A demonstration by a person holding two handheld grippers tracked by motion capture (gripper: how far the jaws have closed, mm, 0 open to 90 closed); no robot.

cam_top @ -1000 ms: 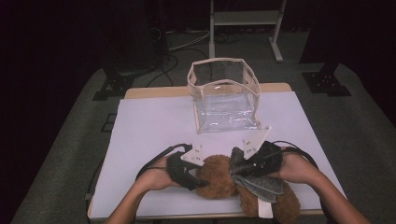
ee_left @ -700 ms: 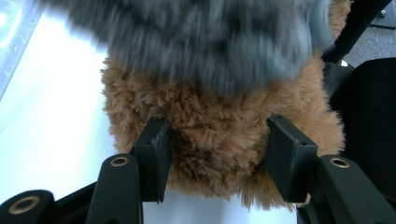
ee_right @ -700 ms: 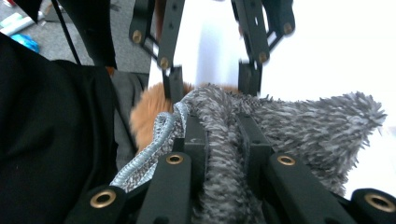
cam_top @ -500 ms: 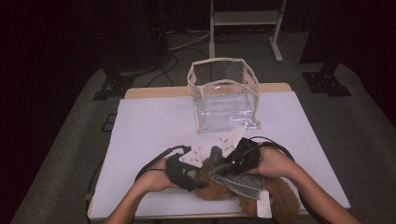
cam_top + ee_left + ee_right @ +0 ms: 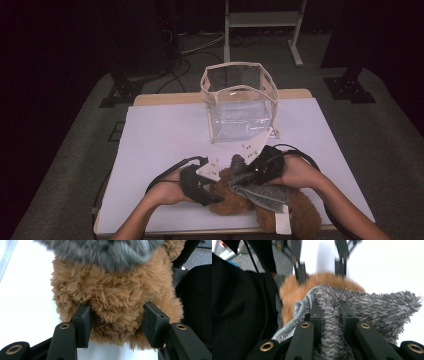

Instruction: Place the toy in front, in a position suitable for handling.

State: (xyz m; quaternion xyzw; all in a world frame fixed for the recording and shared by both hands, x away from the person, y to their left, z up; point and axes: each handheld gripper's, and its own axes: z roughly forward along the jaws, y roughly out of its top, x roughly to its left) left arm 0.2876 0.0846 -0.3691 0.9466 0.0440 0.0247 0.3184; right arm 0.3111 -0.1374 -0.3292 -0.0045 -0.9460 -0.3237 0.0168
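Your left gripper (image 5: 117, 332) is clamped on the brown plush toy (image 5: 117, 297), one pad pressed into the fur on either side of its rounded end, and it pins the toy at the near edge of the table (image 5: 165, 135), in front of you. Your right gripper (image 5: 331, 315) is clenched on a fold of the grey knit garment (image 5: 372, 307), with the jaws nearly together and the fabric bunched between them. In the high view that garment (image 5: 260, 192) lies draped across the toy (image 5: 235, 202), with the right gripper (image 5: 250, 172) above it and the left gripper (image 5: 202, 190) at the toy's left end. The step in hand appears to be dressing the toy. To do it well, keep the left grip steady so that the toy cannot roll, and draw the knit over the fur evenly rather than by one corner, since the pile is likely to drag on the yarn. Mind the grey cord (image 5: 297, 312) that trails beside your right jaws; it could snag. The clear bag (image 5: 240, 102) stands open, well apart, farther up the table. No brand, label or legible writing can be made out on any item.
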